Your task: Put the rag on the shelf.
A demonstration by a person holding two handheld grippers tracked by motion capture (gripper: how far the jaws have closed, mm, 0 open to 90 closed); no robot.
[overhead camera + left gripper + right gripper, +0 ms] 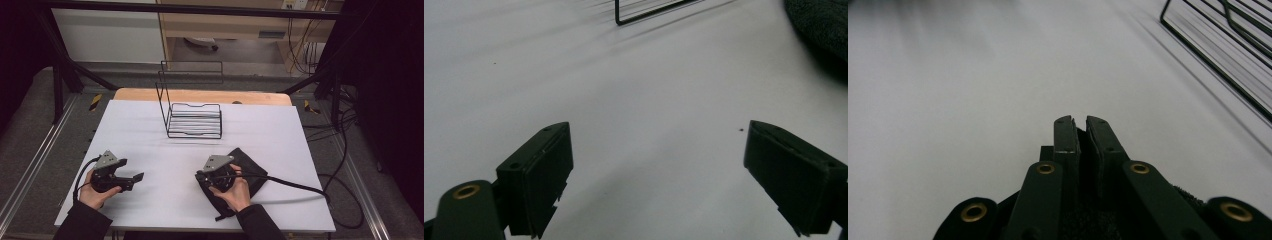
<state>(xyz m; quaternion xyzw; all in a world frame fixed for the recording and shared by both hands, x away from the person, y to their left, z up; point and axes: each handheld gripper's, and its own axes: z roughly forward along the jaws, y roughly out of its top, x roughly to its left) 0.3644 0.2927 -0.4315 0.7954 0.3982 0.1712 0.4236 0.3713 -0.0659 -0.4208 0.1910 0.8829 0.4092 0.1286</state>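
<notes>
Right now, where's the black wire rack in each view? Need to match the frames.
High view: the black wire rack stands at table centre, beyond both grippers.
Left gripper view: one corner of its base at the top edge, just left of centre.
Right gripper view: its base wires in the top right corner.
Shared landmark: the white tabletop.

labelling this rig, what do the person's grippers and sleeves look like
Both the left gripper and right gripper are black, each topped by a grey three-cornered plate and trailing a black cable. Their flat black jaws show brass-coloured rings at the pivots. The sleeves are dark.
</notes>
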